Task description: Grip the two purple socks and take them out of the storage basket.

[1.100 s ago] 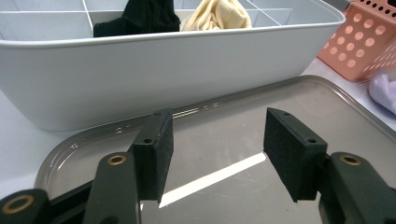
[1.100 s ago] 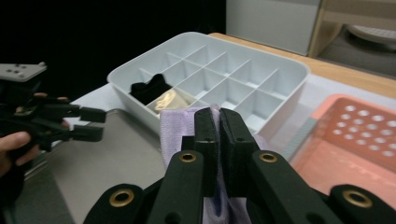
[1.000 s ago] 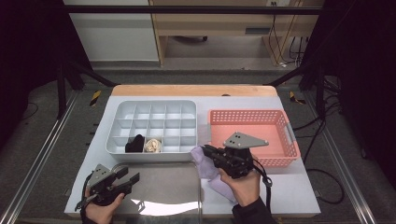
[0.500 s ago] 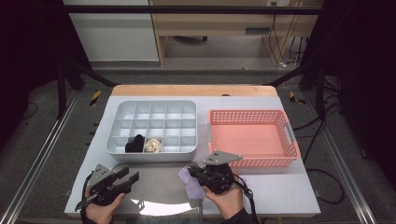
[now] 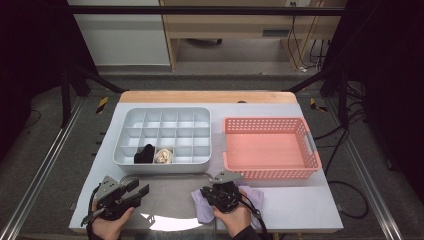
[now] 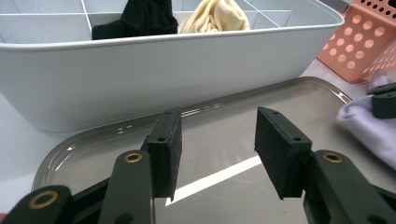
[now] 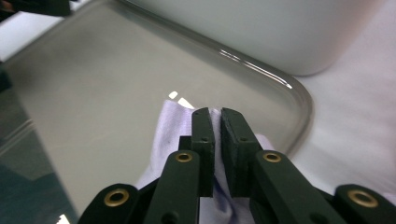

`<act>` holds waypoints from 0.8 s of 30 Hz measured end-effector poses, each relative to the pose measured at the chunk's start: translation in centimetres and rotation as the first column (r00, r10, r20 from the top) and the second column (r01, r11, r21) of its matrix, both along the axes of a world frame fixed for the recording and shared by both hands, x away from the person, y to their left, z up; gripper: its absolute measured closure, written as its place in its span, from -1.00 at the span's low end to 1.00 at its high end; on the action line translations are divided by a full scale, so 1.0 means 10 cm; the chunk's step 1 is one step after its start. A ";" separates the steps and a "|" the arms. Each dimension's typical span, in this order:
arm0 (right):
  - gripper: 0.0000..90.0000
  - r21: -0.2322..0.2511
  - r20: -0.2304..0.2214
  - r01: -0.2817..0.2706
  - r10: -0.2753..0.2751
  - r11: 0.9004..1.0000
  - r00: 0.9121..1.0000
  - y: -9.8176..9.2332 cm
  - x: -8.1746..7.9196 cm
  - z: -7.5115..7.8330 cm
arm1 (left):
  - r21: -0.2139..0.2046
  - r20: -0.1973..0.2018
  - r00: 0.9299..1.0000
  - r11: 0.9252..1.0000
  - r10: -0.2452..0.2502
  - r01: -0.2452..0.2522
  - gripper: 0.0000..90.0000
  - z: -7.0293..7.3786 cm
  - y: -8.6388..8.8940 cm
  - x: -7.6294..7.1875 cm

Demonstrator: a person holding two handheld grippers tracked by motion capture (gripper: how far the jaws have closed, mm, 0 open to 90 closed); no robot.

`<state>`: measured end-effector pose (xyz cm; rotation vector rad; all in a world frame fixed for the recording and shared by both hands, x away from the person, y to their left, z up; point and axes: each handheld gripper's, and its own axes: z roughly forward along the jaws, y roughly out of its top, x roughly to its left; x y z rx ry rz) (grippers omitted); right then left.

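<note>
Two tongs work at the near edge of the surface. The right tongs pinch a pale lilac cloth with the jaws nearly together, though they have just been easing apart slightly, and the cloth lies over the right end of the steel tray. The left tongs stand half wide and hold nothing; their jaws have just been closing a little. It seems best to lay the cloth flat on the tray before it is let go, so the left tongs can take a free corner. The high view shows the pink basket and a divided grey box. The left gripper view shows the black and cream bundles in the box closely.
</note>
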<state>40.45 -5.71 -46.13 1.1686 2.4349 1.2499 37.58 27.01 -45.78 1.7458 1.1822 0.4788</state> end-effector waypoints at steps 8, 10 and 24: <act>0.64 0.019 0.049 0.038 -0.039 0.999 0.998 -0.06 -0.01 0.01 | 0.001 0.000 1.000 1.000 0.001 -0.001 0.13 0.00 0.01 0.00; 0.64 0.042 0.061 0.036 -0.038 0.998 0.997 -0.10 -0.05 0.04 | -0.001 0.001 1.000 1.000 0.002 -0.002 0.13 0.01 0.01 0.00; 0.61 0.046 0.034 -0.006 0.005 0.999 0.999 -0.20 -0.25 -0.11 | 0.004 -0.001 1.000 1.000 0.010 -0.010 0.12 0.01 0.04 0.01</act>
